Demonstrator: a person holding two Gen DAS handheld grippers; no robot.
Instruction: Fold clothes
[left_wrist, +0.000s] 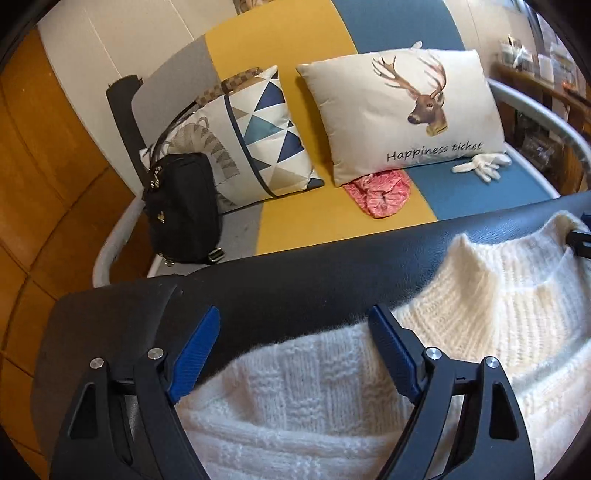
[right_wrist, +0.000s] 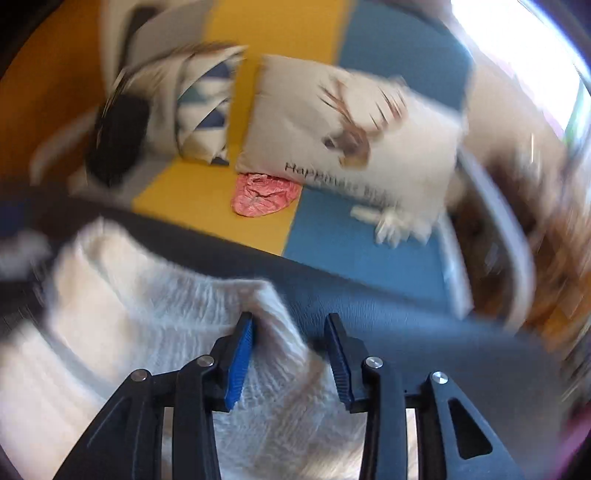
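A black bag (left_wrist: 183, 210) leans at the left end of the sofa (left_wrist: 325, 218), against a cushion with triangles (left_wrist: 258, 144). Next comes a cushion with a deer (left_wrist: 406, 110), a pink cloth (left_wrist: 376, 192) tucked under its front edge and a white glove (left_wrist: 484, 166) beside it. In front, the white sweater (left_wrist: 314, 398) lies on a black table (left_wrist: 295, 280). The left gripper (left_wrist: 291, 332) stands wide apart over the sweater's edge, pinching nothing. The right gripper (right_wrist: 288, 332) is partly open, a fold of sweater (right_wrist: 147, 314) between its blue pads (right_wrist: 240, 362), the right pad not pressing it.
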